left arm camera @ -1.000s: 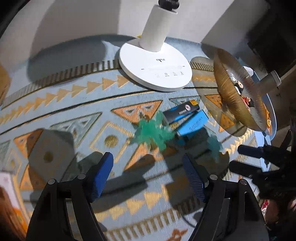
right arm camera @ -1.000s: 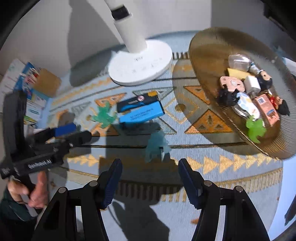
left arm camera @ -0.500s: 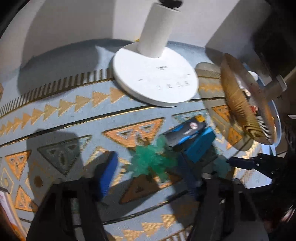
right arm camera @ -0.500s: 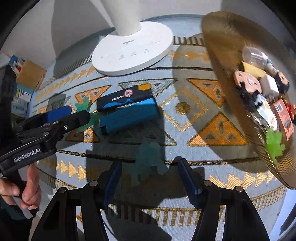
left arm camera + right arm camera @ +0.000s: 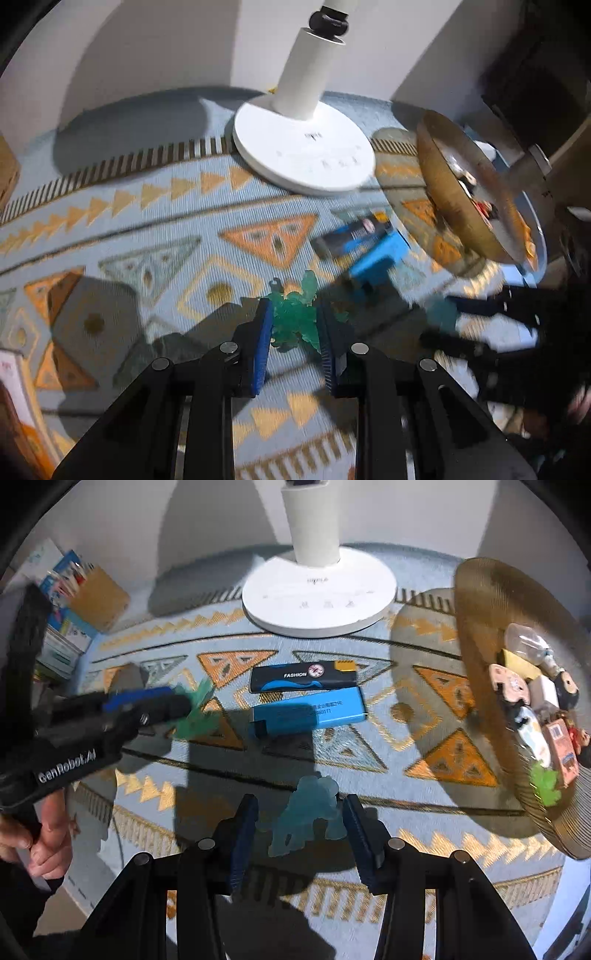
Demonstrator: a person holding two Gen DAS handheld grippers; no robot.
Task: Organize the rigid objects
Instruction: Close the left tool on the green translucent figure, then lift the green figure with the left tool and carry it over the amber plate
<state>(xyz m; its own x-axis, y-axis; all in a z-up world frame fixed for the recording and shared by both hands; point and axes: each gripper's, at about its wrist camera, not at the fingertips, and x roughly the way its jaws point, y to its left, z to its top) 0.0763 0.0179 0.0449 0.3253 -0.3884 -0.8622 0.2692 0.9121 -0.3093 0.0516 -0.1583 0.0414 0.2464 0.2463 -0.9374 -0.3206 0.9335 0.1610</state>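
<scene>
Fingers of my left gripper (image 5: 293, 325) are clenched on the green translucent figure (image 5: 295, 317), which sits between the blue pads and just ahead of the fingertips. Fingers of my right gripper (image 5: 300, 823) are closing, with the pale blue translucent figure (image 5: 308, 814) between them; I see a gap on both sides, so the pads do not yet press on it.

Progress, as I judge it: the gold ribbed tray (image 5: 491, 602), well off to the right of my right fingers, already holds a cluster of small figures, a small bottle and a bright green piece (image 5: 543, 781). Four items remain on the patterned mat (image 5: 424, 709): the two translucent figures at my fingers, plus the black lighter (image 5: 303, 677) and the blue lighter (image 5: 310, 712), which lie side by side and touching, ahead of my right fingers. I estimate the task is past halfway, with two picks in hand and two lighters untouched.

Clearances: the white lamp base (image 5: 319, 590) stands beyond the lighters, well apart from both sets of fingers. The near rim of the tray rises above the mat, so any carry to it has to clear that edge. My two grippers work near each other; from the right wrist view the left one reaches in just left of the lighters. The left wrist view is blurred, so the green figure may be slightly lifted; I cannot confirm it. Open mat lies between my right fingers and the tray.
</scene>
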